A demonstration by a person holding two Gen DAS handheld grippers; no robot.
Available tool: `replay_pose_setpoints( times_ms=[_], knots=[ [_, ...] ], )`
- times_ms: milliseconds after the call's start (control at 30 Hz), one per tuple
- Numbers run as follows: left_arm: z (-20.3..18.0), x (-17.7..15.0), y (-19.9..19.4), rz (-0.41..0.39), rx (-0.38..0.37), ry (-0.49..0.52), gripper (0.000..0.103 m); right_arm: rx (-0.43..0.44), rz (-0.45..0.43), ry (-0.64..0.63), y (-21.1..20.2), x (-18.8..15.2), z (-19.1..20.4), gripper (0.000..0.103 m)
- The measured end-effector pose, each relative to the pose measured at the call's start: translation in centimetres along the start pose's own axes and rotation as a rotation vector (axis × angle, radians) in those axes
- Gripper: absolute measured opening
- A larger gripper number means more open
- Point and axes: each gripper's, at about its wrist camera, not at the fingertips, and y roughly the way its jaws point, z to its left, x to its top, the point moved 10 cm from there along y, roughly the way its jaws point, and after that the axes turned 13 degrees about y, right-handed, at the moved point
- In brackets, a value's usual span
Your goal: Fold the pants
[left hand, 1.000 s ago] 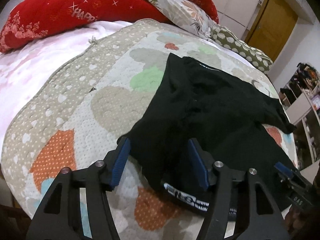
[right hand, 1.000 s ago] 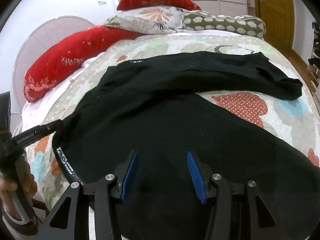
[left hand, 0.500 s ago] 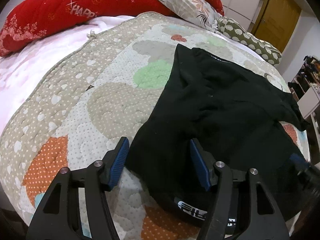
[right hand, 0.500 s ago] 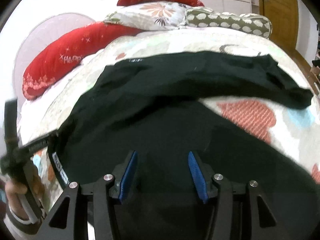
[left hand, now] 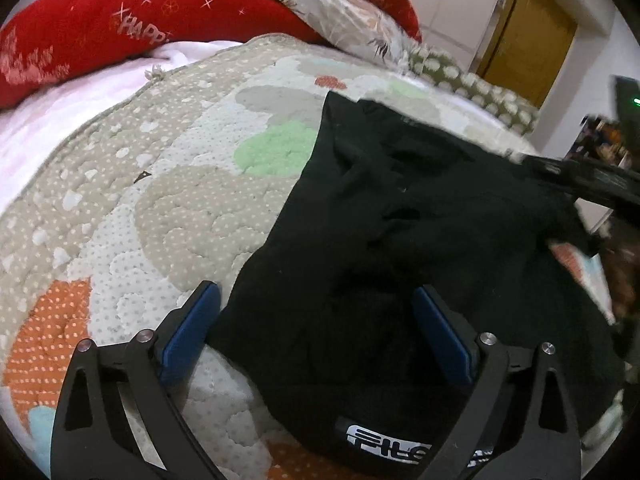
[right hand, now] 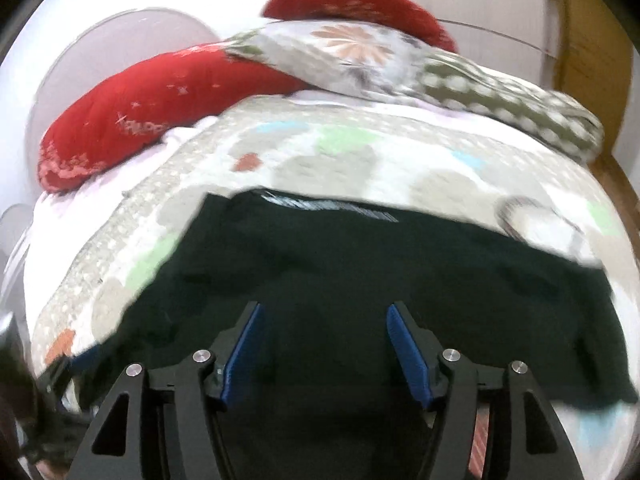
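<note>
Black pants (left hand: 400, 240) lie spread on a patterned quilt, with a white logo waistband (left hand: 388, 446) at the near edge in the left wrist view. My left gripper (left hand: 316, 320) is open just above the waist end, its blue pads either side of the cloth. My right gripper (right hand: 322, 336) is open and empty over the middle of the pants (right hand: 360, 280). Its dark body (left hand: 592, 178) crosses the right of the left wrist view. The right wrist view is blurred.
The quilt (left hand: 180, 200) covers the bed. Red pillows (left hand: 100, 32), a floral pillow (right hand: 340, 56) and a spotted bolster (right hand: 520, 108) line the far side. A wooden door (left hand: 528, 40) stands beyond the bed. The left gripper (right hand: 24, 400) shows dimly at the lower left of the right wrist view.
My right gripper has swung forward over the pants towards the pillows, and now shows in the left wrist view. My left gripper has stayed near the waistband, and both have stayed open.
</note>
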Motion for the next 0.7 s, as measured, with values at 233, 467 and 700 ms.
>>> replay_pose_setpoints(
  times_ms=[233, 467, 700],
  knots=[
    [0.5, 0.5, -0.8, -0.068, -0.103, -0.089, 0.097, -0.013, 0.019, -0.218, 6.8, 4.8, 5.7, 0.069],
    [0.5, 0.8, -0.7, -0.088, -0.142, -0.098, 0.100, 0.029, 0.131, -0.346, 13.5, 6.0, 7.3, 0.076],
    [0.5, 0.8, -0.8, -0.098, -0.149, -0.105, 0.100, 0.103, 0.128, -0.283, 14.0, 5.5, 7.1, 0.023]
  ],
)
